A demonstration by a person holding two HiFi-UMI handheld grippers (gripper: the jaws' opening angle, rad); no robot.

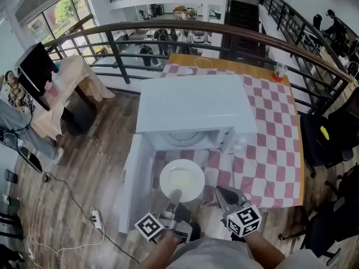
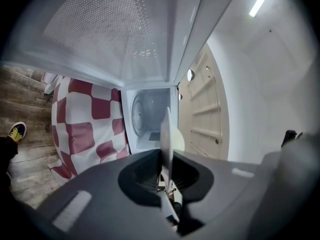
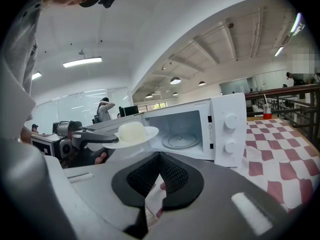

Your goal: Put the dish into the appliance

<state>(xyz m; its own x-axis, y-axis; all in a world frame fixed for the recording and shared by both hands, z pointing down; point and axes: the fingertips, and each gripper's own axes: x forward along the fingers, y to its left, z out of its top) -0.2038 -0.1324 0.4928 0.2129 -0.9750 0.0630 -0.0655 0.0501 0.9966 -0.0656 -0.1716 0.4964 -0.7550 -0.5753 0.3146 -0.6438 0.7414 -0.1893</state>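
Fingers of the left gripper pinch the near rim of a white dish, held level at lower centre, just before the open microwave on the checked table. The right gripper, at lower right, has its fingers pressed together, empty.

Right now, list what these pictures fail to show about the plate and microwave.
- Pale mound on the round white plate: washed out, head view; unidentifiable.
- Cavity of the white microwave oven: mostly hidden beneath its own top, head view.
- Its dial markings: too small, right gripper view.
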